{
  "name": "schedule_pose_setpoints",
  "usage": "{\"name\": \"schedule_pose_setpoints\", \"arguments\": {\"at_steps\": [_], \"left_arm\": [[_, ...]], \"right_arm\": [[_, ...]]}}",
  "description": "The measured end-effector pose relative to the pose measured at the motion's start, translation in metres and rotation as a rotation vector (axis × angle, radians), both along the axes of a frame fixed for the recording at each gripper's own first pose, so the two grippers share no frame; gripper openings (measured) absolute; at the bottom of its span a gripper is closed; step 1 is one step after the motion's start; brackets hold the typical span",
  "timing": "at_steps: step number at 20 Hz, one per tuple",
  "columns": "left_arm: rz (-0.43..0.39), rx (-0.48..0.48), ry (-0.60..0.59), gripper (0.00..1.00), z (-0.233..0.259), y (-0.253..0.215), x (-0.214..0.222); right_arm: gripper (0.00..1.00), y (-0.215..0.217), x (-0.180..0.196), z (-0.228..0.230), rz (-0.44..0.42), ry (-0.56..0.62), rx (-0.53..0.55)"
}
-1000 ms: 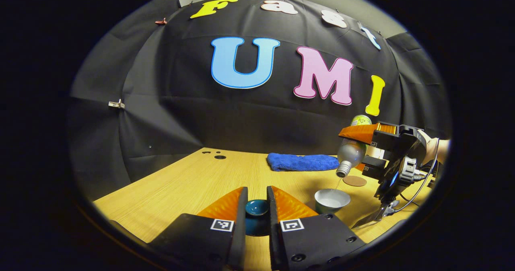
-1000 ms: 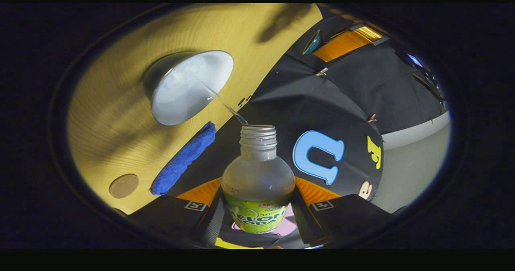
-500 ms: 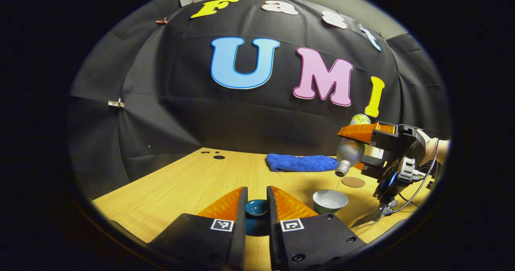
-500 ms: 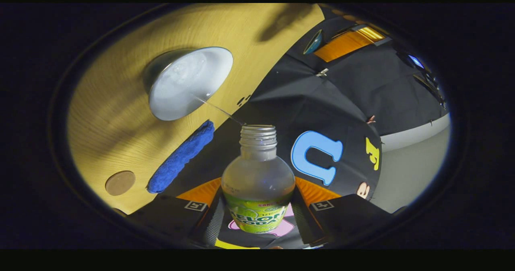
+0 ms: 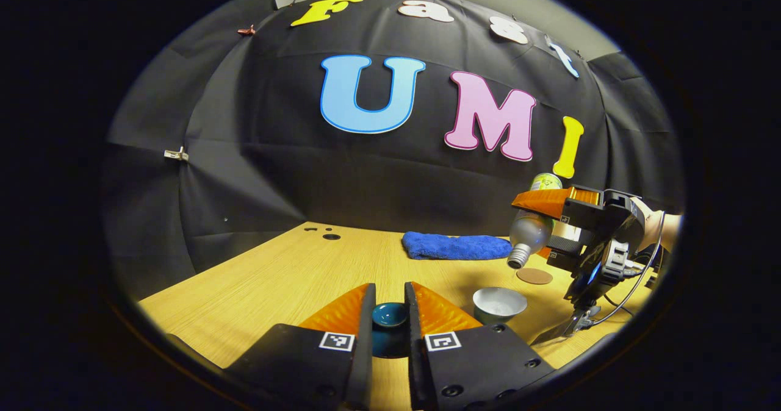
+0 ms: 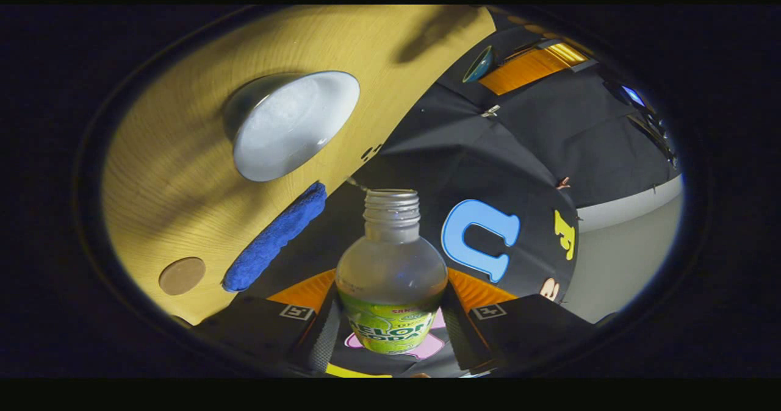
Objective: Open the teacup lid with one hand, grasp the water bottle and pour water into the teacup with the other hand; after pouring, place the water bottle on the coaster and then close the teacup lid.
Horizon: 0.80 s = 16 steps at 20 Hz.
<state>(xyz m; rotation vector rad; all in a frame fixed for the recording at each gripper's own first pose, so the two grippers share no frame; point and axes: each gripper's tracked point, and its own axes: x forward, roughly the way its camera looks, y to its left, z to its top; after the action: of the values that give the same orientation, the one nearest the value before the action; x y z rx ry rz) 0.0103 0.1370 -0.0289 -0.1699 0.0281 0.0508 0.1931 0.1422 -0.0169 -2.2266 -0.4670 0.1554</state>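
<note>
Two grippers are busy now: the left gripper (image 5: pixel 390 319) has its fingers closed on the small lid (image 5: pixel 390 314), held low over the table (image 5: pixel 293 277), and the right gripper (image 6: pixel 390 313) is clamped around the water bottle (image 6: pixel 391 277), which is tilted with its open mouth down, above and beside the teacup (image 5: pixel 500 303). No stream is visible. I think the risk is late drops falling on the table if the bottle travels toward the coaster (image 5: pixel 535 275) before it is upright. The blue cloth (image 5: pixel 456 246) lies near. The lid could also slip, as the grip on it looks small.
</note>
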Motion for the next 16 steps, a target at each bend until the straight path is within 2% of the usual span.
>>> {"name": "schedule_pose_setpoints", "arguments": {"at_steps": [16], "left_arm": [[-0.001,-0.007,-0.004,0.28,-0.0005,-0.0003,-0.0003]], "right_arm": [[0.78,0.0013,-0.0022,-0.0042,-0.001,0.018,-0.025]]}}
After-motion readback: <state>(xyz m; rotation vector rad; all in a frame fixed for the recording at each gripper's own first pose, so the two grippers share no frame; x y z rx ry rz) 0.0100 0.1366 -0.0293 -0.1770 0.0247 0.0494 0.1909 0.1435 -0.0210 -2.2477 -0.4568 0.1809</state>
